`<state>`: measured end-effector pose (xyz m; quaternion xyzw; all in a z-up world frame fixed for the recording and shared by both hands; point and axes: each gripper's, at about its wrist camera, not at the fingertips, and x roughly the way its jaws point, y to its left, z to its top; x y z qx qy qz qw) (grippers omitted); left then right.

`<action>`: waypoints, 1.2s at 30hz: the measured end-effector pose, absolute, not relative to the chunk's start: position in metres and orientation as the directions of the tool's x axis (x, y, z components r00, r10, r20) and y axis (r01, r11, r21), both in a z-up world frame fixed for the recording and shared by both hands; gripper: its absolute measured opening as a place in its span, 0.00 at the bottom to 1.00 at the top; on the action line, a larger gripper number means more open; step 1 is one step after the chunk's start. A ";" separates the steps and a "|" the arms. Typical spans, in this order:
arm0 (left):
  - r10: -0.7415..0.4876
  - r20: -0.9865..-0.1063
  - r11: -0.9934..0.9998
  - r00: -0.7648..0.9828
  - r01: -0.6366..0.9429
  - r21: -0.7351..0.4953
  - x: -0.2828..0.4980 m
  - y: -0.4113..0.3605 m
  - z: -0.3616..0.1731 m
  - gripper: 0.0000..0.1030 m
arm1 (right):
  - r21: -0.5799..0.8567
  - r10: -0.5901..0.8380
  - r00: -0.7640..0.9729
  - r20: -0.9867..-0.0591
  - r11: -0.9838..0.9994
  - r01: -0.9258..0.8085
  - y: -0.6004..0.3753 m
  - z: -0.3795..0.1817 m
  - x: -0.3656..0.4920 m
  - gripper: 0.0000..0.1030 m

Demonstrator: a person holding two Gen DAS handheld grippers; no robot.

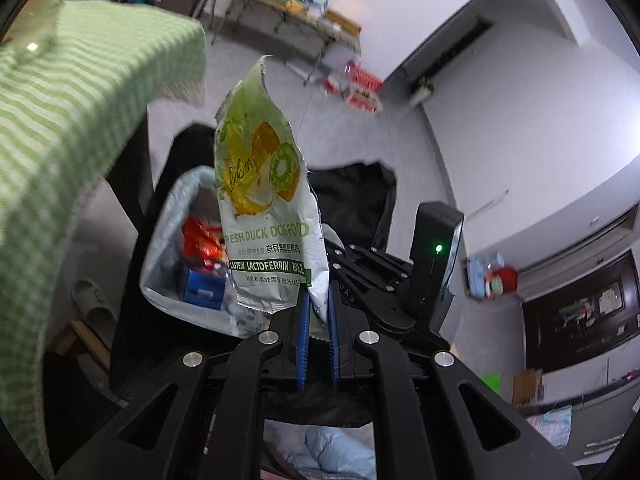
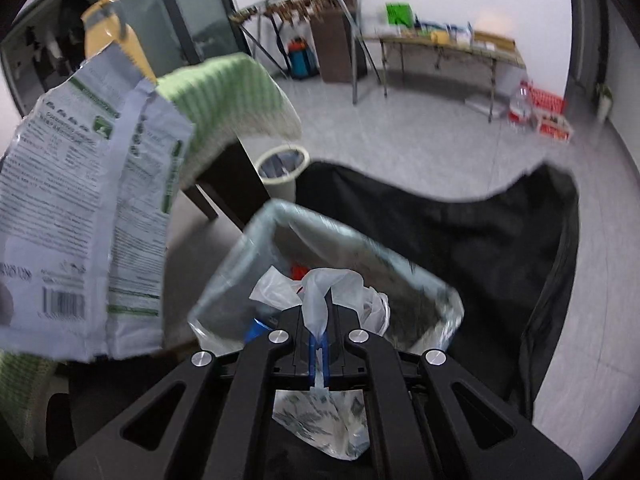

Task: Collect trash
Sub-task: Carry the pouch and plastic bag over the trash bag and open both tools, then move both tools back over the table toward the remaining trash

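My left gripper [image 1: 318,312] is shut on the bottom edge of a torn white and green dog food pouch [image 1: 264,200] and holds it upright above the open trash bag [image 1: 176,216]. The bag is clear and grey, and red and blue packets [image 1: 202,264] lie inside. The pouch's printed back [image 2: 88,208] shows at the left of the right wrist view. My right gripper [image 2: 319,344] is shut on a gathered strip of the trash bag's clear plastic [image 2: 316,300] at its near rim, and the bag mouth [image 2: 360,240] stands open beyond it.
A table with a green checked cloth [image 1: 60,128] stands left of the bag. A black bag [image 2: 500,248] lies behind the trash bag. A small round bin [image 2: 282,168] stands by the table leg. A folding table [image 2: 452,48] with clutter stands at the far wall. Slippers [image 1: 94,304] lie on the floor.
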<state>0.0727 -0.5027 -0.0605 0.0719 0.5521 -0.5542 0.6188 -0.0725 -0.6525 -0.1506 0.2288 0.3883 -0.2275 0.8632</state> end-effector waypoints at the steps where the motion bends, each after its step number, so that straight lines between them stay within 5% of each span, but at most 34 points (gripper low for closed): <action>1: -0.595 -0.768 0.374 -0.239 0.763 -0.527 0.072 -0.508 -0.068 0.06 | 0.218 -0.215 0.587 -0.781 0.786 0.578 -0.654 -0.155 -0.072 0.02; 3: -0.572 -0.776 0.370 -0.268 0.760 -0.535 0.072 -0.521 -0.084 0.06 | 0.220 -0.210 0.562 -0.800 0.770 0.600 -0.661 -0.166 -0.073 0.06; 6: -0.541 -0.778 0.366 -0.320 0.743 -0.560 0.069 -0.538 -0.108 0.06 | 0.228 -0.214 0.542 -0.812 0.739 0.633 -0.668 -0.173 -0.079 0.43; 7: -0.534 -0.775 0.359 -0.337 0.740 -0.569 0.068 -0.546 -0.116 0.06 | 0.232 -0.224 0.550 -0.805 0.734 0.639 -0.669 -0.173 -0.085 0.45; 15: -0.504 -0.747 0.393 -0.434 0.655 -0.646 0.060 -0.578 -0.170 0.06 | 0.269 -0.333 0.611 -0.718 0.677 0.685 -0.682 -0.136 -0.124 0.45; 23: -0.513 -0.765 0.565 -0.390 0.518 -0.643 0.062 -0.576 -0.217 0.10 | 0.275 -0.319 0.607 -0.728 0.675 0.685 -0.682 -0.144 -0.126 0.46; 25: -0.499 -0.766 0.589 -0.405 0.490 -0.643 0.064 -0.574 -0.226 0.21 | 0.277 -0.308 0.605 -0.734 0.678 0.681 -0.680 -0.147 -0.125 0.46; 26: -0.492 -0.777 0.619 -0.393 0.469 -0.630 0.066 -0.570 -0.233 0.42 | 0.275 -0.306 0.604 -0.736 0.680 0.680 -0.679 -0.147 -0.124 0.46; 27: -0.491 -0.783 0.638 -0.382 0.454 -0.622 0.068 -0.566 -0.237 0.50 | 0.272 -0.306 0.602 -0.737 0.682 0.679 -0.678 -0.147 -0.124 0.46; 36: -0.492 -0.808 0.641 -0.323 0.493 -0.588 0.078 -0.550 -0.220 0.53 | 0.266 -0.309 0.613 -0.727 0.697 0.666 -0.673 -0.138 -0.117 0.46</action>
